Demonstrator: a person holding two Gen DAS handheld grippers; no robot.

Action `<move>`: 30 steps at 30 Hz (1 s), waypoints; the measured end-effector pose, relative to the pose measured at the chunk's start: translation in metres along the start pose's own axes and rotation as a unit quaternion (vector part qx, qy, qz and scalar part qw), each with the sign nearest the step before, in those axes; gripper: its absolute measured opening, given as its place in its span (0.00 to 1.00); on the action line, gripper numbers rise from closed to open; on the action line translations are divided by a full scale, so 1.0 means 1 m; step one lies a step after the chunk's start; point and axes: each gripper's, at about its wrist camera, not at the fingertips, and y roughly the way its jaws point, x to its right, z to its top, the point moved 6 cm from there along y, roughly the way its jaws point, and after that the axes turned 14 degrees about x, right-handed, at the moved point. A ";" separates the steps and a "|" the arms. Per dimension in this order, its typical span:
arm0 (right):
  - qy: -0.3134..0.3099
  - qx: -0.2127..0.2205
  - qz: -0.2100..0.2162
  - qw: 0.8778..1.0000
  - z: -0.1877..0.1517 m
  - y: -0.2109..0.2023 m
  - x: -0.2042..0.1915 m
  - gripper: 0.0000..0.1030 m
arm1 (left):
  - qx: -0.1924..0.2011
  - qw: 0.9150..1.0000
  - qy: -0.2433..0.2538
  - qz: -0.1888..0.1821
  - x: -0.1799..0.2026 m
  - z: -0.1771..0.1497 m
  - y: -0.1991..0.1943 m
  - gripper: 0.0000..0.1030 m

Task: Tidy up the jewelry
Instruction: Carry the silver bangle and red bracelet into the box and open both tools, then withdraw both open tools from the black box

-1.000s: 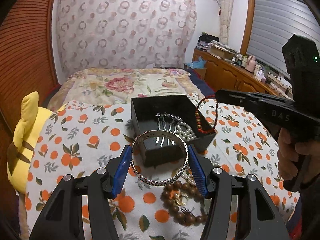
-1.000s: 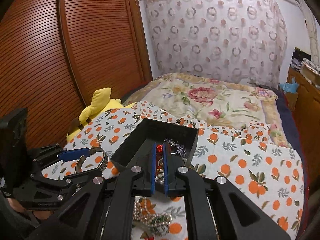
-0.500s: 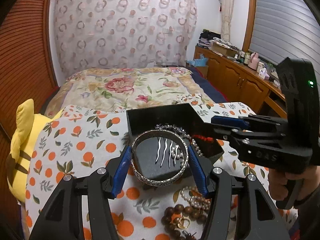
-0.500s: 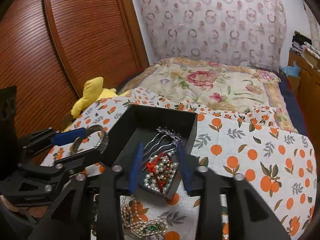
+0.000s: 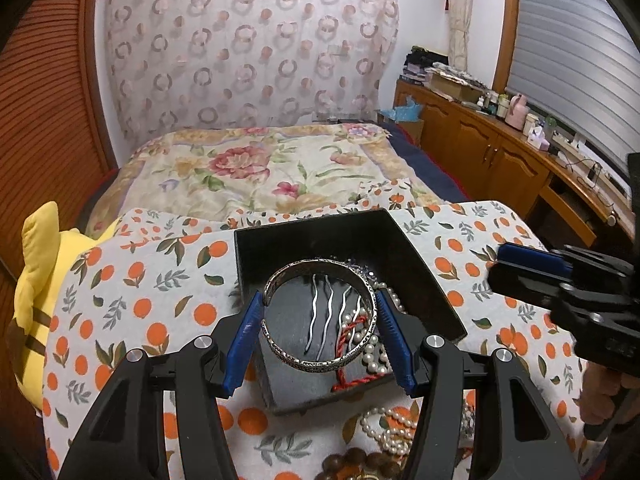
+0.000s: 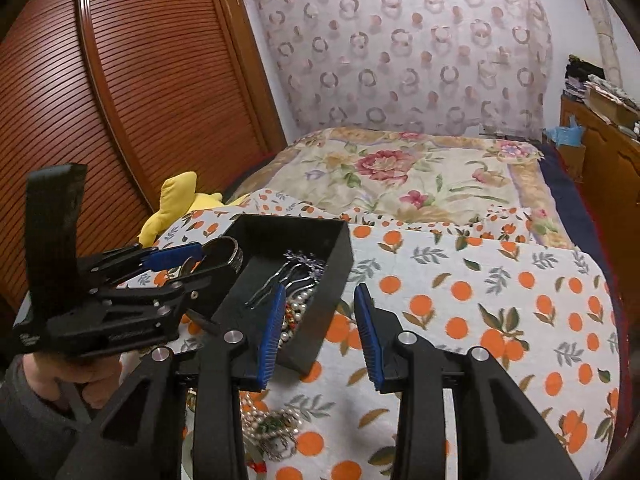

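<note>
Your left gripper (image 5: 320, 336) clamps a silver bangle (image 5: 320, 314) by its sides, flat over the black box (image 5: 408, 256), apparently ready to drop in. Your right gripper (image 6: 320, 330), beside the box, gapes empty.

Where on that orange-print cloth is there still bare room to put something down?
The orange-print cloth is bare to the right of the black box, out to its far edge, and also between the box and the yellow plush toy. It is crowded in front of the box, where the pearl strands and wooden beads lie heaped.
</note>
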 end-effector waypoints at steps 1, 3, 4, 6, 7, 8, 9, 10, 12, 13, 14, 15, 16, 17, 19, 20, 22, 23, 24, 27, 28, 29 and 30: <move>0.001 0.000 -0.001 1.000 -0.001 -0.002 0.001 0.38 | -0.001 1.000 0.001 0.001 0.000 0.000 0.002 0.53; 0.002 0.003 -0.003 1.000 -0.001 -0.007 0.004 0.38 | -0.005 1.000 0.002 0.004 0.001 0.000 0.006 0.53; 0.003 0.004 -0.003 1.000 -0.002 -0.009 0.005 0.38 | -0.003 1.000 0.003 0.005 0.002 0.000 0.006 0.53; 0.004 0.006 -0.004 1.000 -0.003 -0.013 0.007 0.38 | -0.003 1.000 0.005 0.006 0.003 0.000 0.007 0.53; 0.004 0.006 -0.004 1.000 -0.004 -0.014 0.008 0.38 | -0.004 1.000 0.006 0.005 0.003 0.000 0.007 0.53; 0.004 0.007 -0.004 1.000 -0.005 -0.016 0.007 0.38 | -0.003 1.000 0.006 0.005 0.003 0.001 0.008 0.53; 0.004 0.007 -0.004 1.000 -0.006 -0.017 0.008 0.38 | -0.002 1.000 0.006 0.006 0.004 0.001 0.007 0.53; 0.004 0.008 -0.004 1.000 -0.007 -0.020 0.008 0.38 | -0.002 1.000 0.005 0.005 0.004 0.001 0.007 0.53; 0.001 0.009 -0.003 1.000 -0.008 -0.023 0.006 0.38 | -0.001 1.000 0.004 0.003 0.003 0.001 0.006 0.53; -0.003 0.012 -0.004 1.000 -0.009 -0.027 0.004 0.38 | 0.001 1.000 0.004 0.002 0.003 0.001 0.003 0.54; -0.005 0.013 -0.004 1.000 -0.011 -0.029 0.003 0.38 | 0.003 1.000 0.005 0.002 0.002 0.000 -0.001 0.54; -0.006 0.015 -0.003 1.000 -0.012 -0.032 0.002 0.38 | 0.005 1.000 0.005 0.003 0.000 -0.001 -0.004 0.56; -0.007 0.017 -0.002 1.000 -0.014 -0.035 0.000 0.38 | 0.008 1.000 0.007 0.003 0.000 -0.004 -0.008 0.60; -0.008 0.018 0.001 1.000 -0.017 -0.039 -0.003 0.38 | 0.010 1.000 0.010 0.004 0.000 -0.005 -0.012 0.61; -0.011 0.019 0.004 1.000 -0.024 -0.044 -0.010 0.38 | 0.012 1.000 0.017 0.005 -0.003 -0.011 -0.021 0.61; -0.011 0.019 0.007 1.000 -0.026 -0.046 -0.013 0.38 | 0.013 1.000 0.018 0.005 -0.003 -0.014 -0.026 0.61; -0.010 0.017 0.012 1.000 -0.033 -0.050 -0.019 0.38 | 0.016 1.000 0.021 0.005 -0.006 -0.020 -0.035 0.65; -0.012 0.015 0.014 1.000 -0.038 -0.052 -0.023 0.38 | 0.018 1.000 0.022 0.005 -0.008 -0.023 -0.040 0.65; -0.015 0.013 0.015 1.000 -0.041 -0.053 -0.026 0.38 | 0.018 1.000 0.023 0.005 -0.008 -0.025 -0.043 0.66; -0.021 0.007 0.022 1.000 -0.052 -0.056 -0.037 0.42 | 0.016 1.000 0.025 0.004 -0.011 -0.035 -0.055 0.67; -0.021 0.004 0.024 0.999 -0.056 -0.056 -0.040 0.43 | 0.016 1.000 0.027 0.004 -0.011 -0.037 -0.057 0.67; -0.022 0.001 0.026 0.999 -0.059 -0.057 -0.044 0.47 | 0.015 0.999 0.028 0.004 -0.013 -0.039 -0.060 0.68; -0.024 -0.001 0.028 0.999 -0.063 -0.058 -0.047 0.49 | 0.015 0.999 0.028 0.005 -0.015 -0.043 -0.063 0.75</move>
